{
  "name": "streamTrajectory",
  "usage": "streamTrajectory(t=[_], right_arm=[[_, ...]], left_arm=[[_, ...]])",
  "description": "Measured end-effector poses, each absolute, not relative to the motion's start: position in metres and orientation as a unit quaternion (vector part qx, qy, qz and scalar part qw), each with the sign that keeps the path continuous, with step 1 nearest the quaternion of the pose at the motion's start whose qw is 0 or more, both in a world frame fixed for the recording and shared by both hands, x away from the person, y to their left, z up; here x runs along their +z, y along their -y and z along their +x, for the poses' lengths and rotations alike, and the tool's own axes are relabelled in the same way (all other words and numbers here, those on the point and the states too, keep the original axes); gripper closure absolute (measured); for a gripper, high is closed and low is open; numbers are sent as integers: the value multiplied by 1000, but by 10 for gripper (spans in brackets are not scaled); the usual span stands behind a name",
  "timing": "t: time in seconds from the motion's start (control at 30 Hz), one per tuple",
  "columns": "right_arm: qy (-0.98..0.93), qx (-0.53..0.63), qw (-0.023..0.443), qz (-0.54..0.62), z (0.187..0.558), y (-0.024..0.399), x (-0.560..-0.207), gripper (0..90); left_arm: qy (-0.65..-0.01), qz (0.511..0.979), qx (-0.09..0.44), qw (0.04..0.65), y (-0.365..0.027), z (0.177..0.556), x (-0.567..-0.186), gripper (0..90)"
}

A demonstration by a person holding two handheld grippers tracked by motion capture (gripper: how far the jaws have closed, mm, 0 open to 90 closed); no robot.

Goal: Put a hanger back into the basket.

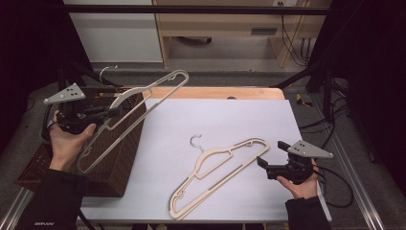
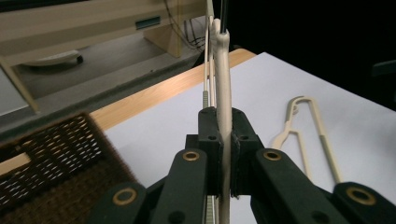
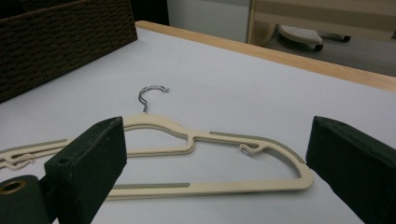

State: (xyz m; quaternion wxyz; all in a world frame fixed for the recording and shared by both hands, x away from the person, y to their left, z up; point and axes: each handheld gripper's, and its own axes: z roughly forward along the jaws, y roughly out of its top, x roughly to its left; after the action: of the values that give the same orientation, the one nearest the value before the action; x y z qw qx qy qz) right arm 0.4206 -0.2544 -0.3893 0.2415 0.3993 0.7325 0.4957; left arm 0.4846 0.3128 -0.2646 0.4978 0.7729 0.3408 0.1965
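Both forearms are covered by dark, near-black sleeves; the left sleeve (image 1: 57, 201) carries a small line of pale lettering near its lower edge, too small to read; the hands are bare, no gloves; the left gripper (image 1: 115, 112) and right gripper (image 1: 261, 162) are black, boxy tools, each topped by a grey three-cornered plate (image 1: 65, 94) dotted with small dark holes; black cables trail off each one; in the left gripper view the jaw arms are matte black links with brass-coloured rings at the pivots and small dark screw heads; in the right gripper view the jaws are thick, blunt, dark blocks
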Motion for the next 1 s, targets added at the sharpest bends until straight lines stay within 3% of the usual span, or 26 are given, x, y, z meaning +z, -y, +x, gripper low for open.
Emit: streamTrajectory(t=[1.0], right_arm=[[-733,495,241,399,421,254,-390,49]], left_arm=[[-424,743,211,472,-423,497,-299,857]])
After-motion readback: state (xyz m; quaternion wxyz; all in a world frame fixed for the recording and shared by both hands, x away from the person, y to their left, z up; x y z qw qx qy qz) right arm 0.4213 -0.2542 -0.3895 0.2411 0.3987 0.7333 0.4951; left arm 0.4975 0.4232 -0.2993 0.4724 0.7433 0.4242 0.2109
